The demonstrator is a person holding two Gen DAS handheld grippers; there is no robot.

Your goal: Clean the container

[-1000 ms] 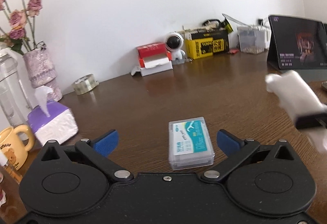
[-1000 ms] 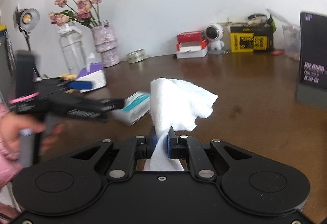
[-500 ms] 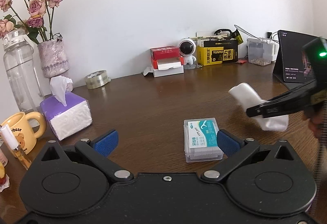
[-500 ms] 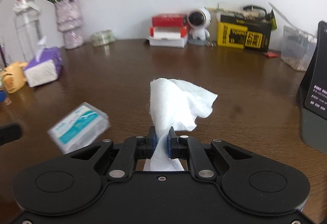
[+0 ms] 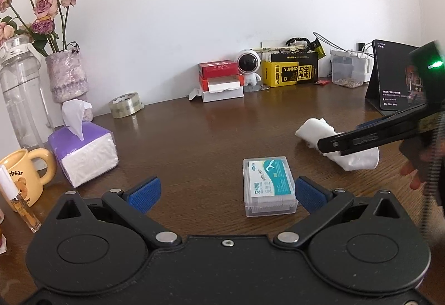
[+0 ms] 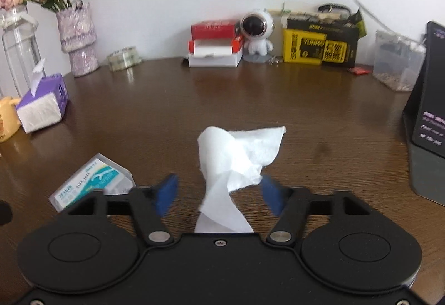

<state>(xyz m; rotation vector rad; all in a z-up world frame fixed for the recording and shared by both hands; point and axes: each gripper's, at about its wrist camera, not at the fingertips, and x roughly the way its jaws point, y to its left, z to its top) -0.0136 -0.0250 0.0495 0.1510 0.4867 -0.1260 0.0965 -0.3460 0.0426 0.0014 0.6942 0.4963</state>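
Counts: one clear container with a teal label, one white tissue wad, one purple tissue box, one tape roll, one yellow mug, all sitting on the brown table.
Container position: lying flat on the table, between the left fingers, nearer the right-hand pad; touching or not, cannot tell.
Left gripper: hovering low over the table, blue fingers standing wide apart, gripping nothing.
Right gripper: fingers standing spread and blurred, the tissue wad sitting between them; contact with the pads cannot be told.
Right gripper, left view: reaching in from the right, low, just above the table, pointing left.
Container, right view: lying left of the right gripper.
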